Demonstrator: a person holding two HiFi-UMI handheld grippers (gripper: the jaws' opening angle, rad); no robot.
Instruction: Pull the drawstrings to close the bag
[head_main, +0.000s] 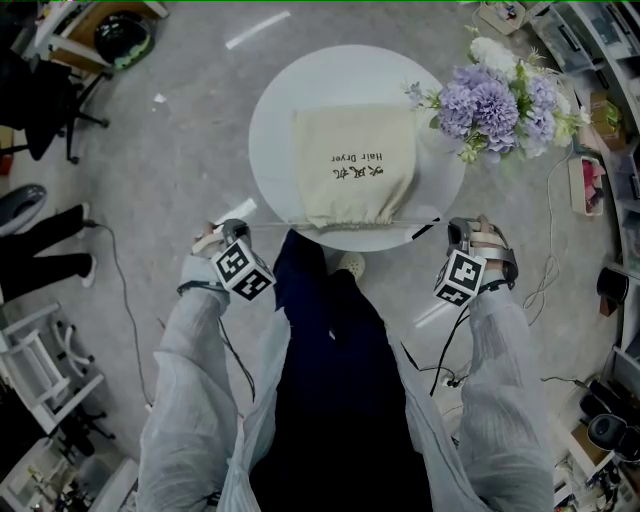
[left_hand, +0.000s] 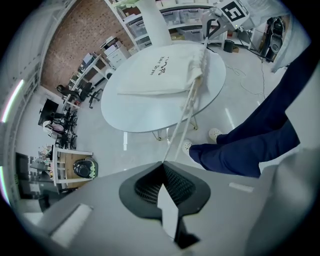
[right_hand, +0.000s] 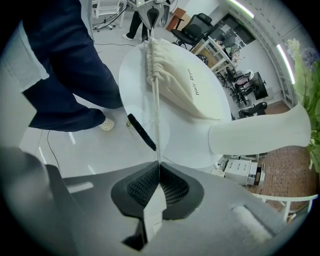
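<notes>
A cream drawstring bag (head_main: 355, 165) printed "Hair Dryer" lies on the round white table (head_main: 275, 130), its gathered mouth (head_main: 350, 221) at the near edge. White drawstrings run taut out of both sides of the mouth. My left gripper (head_main: 228, 233) is off the table's left near edge, shut on the left drawstring (left_hand: 182, 127). My right gripper (head_main: 452, 232) is off the right near edge, shut on the right drawstring (right_hand: 156, 115). In the right gripper view the bag (right_hand: 182, 85) has a bunched mouth; the left gripper view shows the bag (left_hand: 160, 75) puckered likewise.
A bunch of purple and white flowers (head_main: 500, 95) in a white vase (right_hand: 260, 132) stands at the table's right edge. A black strip (right_hand: 141, 131) lies on the table near the right drawstring. Office chairs, shelves and cables ring the table. A person's legs (head_main: 45, 255) show at left.
</notes>
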